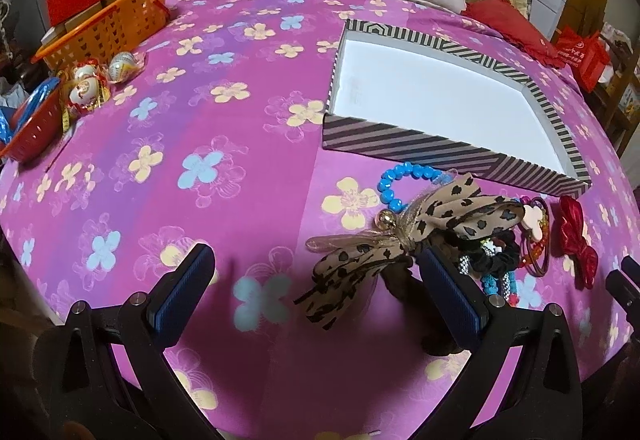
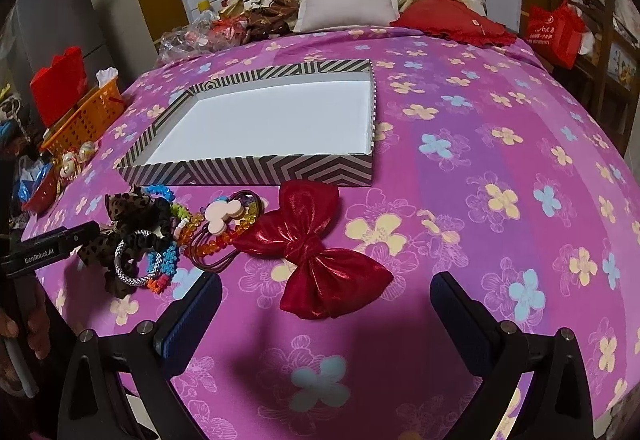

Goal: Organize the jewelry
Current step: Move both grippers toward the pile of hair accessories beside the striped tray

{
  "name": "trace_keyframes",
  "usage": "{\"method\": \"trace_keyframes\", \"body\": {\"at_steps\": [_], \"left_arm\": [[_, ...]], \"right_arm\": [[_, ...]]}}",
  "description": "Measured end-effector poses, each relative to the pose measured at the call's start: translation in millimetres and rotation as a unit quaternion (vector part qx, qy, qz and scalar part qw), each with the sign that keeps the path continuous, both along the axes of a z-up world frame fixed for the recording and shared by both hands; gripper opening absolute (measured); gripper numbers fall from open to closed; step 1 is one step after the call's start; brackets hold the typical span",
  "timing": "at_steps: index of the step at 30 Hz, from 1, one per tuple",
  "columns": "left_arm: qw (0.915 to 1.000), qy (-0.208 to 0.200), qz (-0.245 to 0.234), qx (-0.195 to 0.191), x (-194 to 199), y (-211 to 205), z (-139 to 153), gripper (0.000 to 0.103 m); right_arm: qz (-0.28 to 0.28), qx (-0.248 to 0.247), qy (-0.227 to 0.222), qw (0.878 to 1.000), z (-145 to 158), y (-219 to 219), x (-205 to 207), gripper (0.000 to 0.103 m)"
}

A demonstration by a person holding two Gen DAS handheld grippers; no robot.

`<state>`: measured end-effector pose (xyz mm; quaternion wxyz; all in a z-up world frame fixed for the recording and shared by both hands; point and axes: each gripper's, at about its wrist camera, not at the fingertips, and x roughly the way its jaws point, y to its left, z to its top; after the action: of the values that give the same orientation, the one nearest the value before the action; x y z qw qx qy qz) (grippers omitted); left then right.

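Note:
A striped box (image 1: 404, 148) (image 2: 248, 172) with a white, empty inside lies on the purple flowered cloth. In front of it is a heap of hair accessories: a leopard-print bow (image 1: 400, 236) (image 2: 124, 206), a blue bead bracelet (image 1: 396, 184), a black scrunchie (image 1: 496, 260) (image 2: 140, 240), beaded bands (image 2: 224, 236) and a red bow (image 1: 576, 240) (image 2: 316, 260). My left gripper (image 1: 316, 272) is open and empty, its jaws either side of the leopard bow's tails. My right gripper (image 2: 326, 304) is open and empty, just in front of the red bow.
An orange basket (image 1: 108, 24) (image 2: 84, 120), a red bowl (image 1: 32, 132) and wrapped ornaments (image 1: 88, 88) stand at the left. Pillows (image 2: 348, 0) and clutter lie at the far edge. A red bag (image 2: 556, 32) hangs at the right.

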<state>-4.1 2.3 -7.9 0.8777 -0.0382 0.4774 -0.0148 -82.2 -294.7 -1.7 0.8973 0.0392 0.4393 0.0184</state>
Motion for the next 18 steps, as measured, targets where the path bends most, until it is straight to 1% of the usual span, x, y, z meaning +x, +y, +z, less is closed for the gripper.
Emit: {"method": "trace_keyframes", "body": {"at_steps": [2, 4, 7, 9, 18], "left_arm": [[0.9999, 0.007, -0.001, -0.007, 1, 0, -2, 0.102], [0.9999, 0.012, -0.001, -0.008, 1, 0, -4, 0.102], [0.9999, 0.016, 0.000, -0.005, 2, 1, -6, 0.102], [0.9999, 0.014, -0.001, 0.005, 2, 1, -7, 0.102], [0.9997, 0.019, -0.001, 0.013, 5, 0, -10, 0.102]], "right_arm": [[0.003, 0.004, -0.001, 1.000, 0, 0, 2, 0.103], [0.012, -0.003, -0.008, 1.000, 1, 3, 5, 0.103], [0.023, -0.011, -0.010, 1.000, 1, 7, 8, 0.103], [0.027, -0.009, -0.012, 1.000, 1, 8, 9, 0.103], [0.028, -0.006, 0.000, 1.000, -7, 9, 9, 0.103]]}}
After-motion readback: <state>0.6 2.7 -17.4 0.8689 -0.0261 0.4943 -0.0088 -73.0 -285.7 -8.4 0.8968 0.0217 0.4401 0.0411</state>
